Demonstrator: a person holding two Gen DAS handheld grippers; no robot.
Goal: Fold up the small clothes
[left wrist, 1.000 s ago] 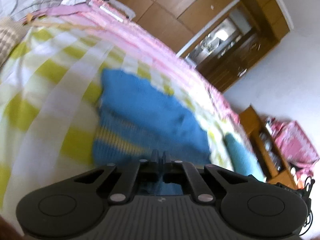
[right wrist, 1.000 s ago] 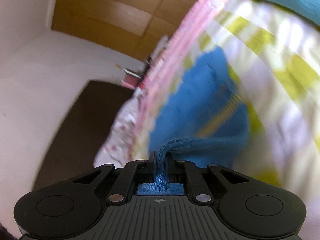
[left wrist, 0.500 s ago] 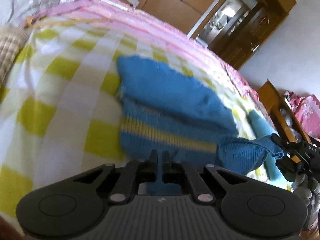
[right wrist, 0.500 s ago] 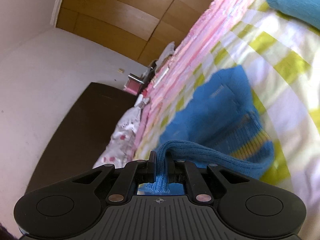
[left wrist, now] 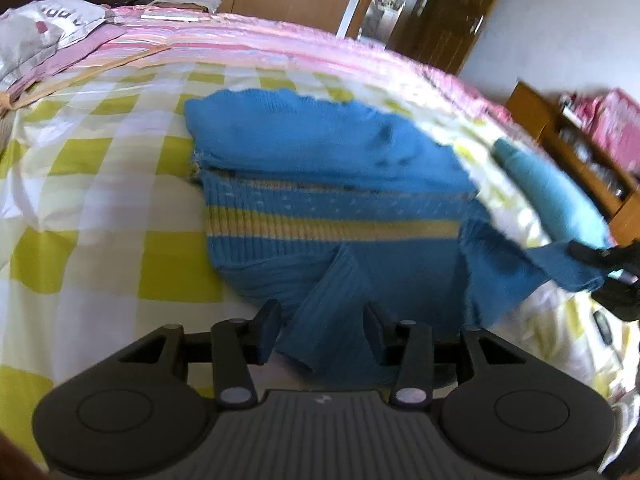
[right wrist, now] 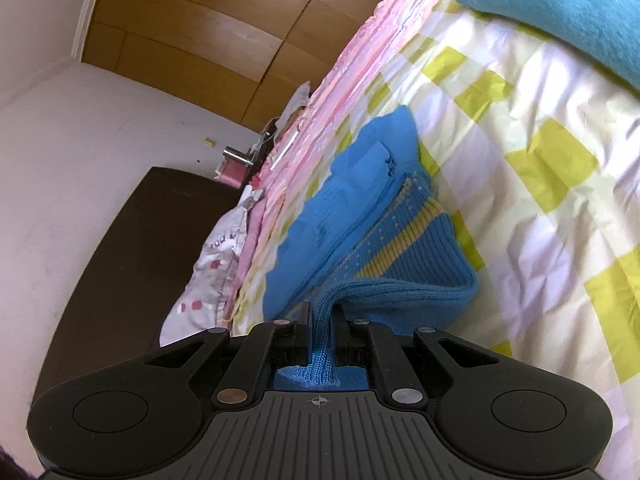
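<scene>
Sweater: a small blue knit sweater [left wrist: 320, 152] with a yellow band lies near the middle of the bed, on the yellow-and-white checked sheet [left wrist: 100, 184].
Fold so far: the plain far part is already doubled over onto the ribbed, striped part, so one fold looks made; the near hem end is loose and rumpled, not yet laid flat.
Left gripper: the left gripper [left wrist: 322, 330] has just been opening; its jaws stand partly apart with a ribbed blue flap lying between them, the pads not pressing on it as far as I can see.
Right gripper: the right gripper [right wrist: 322, 334] is nipped narrow on a ribbed corner of the sweater, lifted a little off the sheet.
Left to do: by my reckoning, that held corner must be carried over and set down, then the bundle smoothed.
Long axis: runs across the left wrist view, side to side, parallel to the yellow band.
Pointing: folded edge faces the pink striped cover [left wrist: 280, 44]; ribbed hem faces the grippers.
Nearby: a teal garment [right wrist: 560, 4] lies well apart.
</scene>
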